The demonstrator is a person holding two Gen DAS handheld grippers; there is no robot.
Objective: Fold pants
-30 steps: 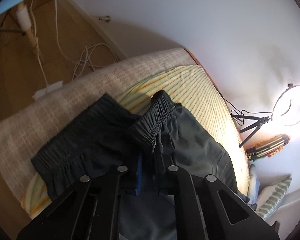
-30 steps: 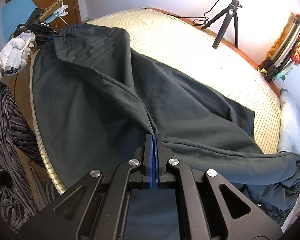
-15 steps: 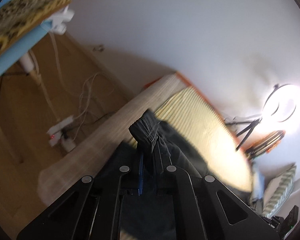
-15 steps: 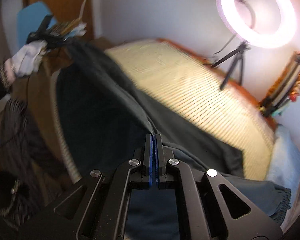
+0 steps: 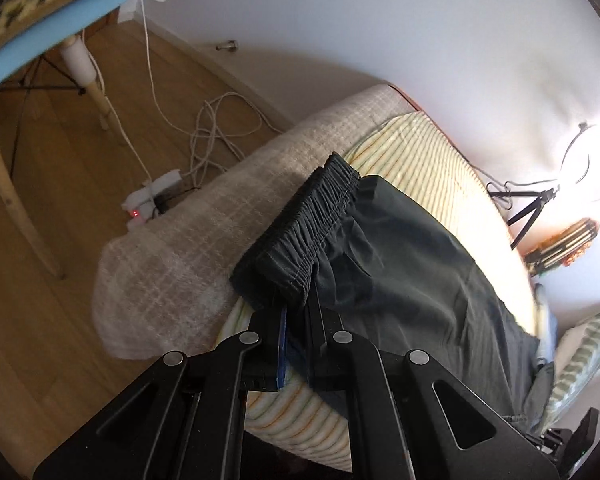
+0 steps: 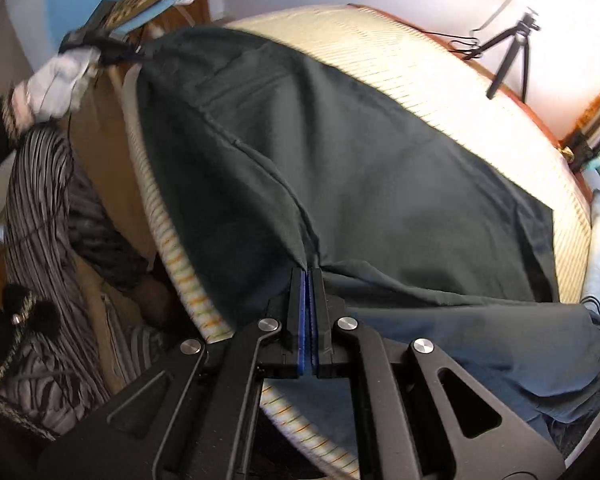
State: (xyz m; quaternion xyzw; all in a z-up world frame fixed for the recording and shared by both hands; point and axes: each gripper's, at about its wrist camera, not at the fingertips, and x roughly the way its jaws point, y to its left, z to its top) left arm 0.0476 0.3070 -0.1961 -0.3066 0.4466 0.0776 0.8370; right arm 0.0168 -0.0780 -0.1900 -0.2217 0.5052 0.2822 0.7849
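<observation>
Dark grey pants (image 6: 360, 168) lie spread over a bed with a yellow striped sheet (image 6: 440, 80). My left gripper (image 5: 298, 304) is shut on the elastic waistband (image 5: 316, 216) at the bed's end; it also shows far left in the right wrist view (image 6: 112, 50), held by a white-gloved hand. My right gripper (image 6: 309, 276) is shut on a fold of the pants fabric near the bed's near edge. The pants (image 5: 412, 272) run from the waistband toward the pillows.
A beige blanket (image 5: 188, 232) hangs over the bed's end. A blue chair (image 5: 40, 36), a power strip and cables (image 5: 152, 196) are on the wood floor. A ring light on a tripod (image 5: 540, 200) stands by the wall. A striped pillow (image 5: 580, 352) lies at the head.
Both grippers lifted the pants up off the bed half a second ago, then lowered them again. The waistband now lies folded and stacked instead of spread open; the fabric is flatter on the sheet.
</observation>
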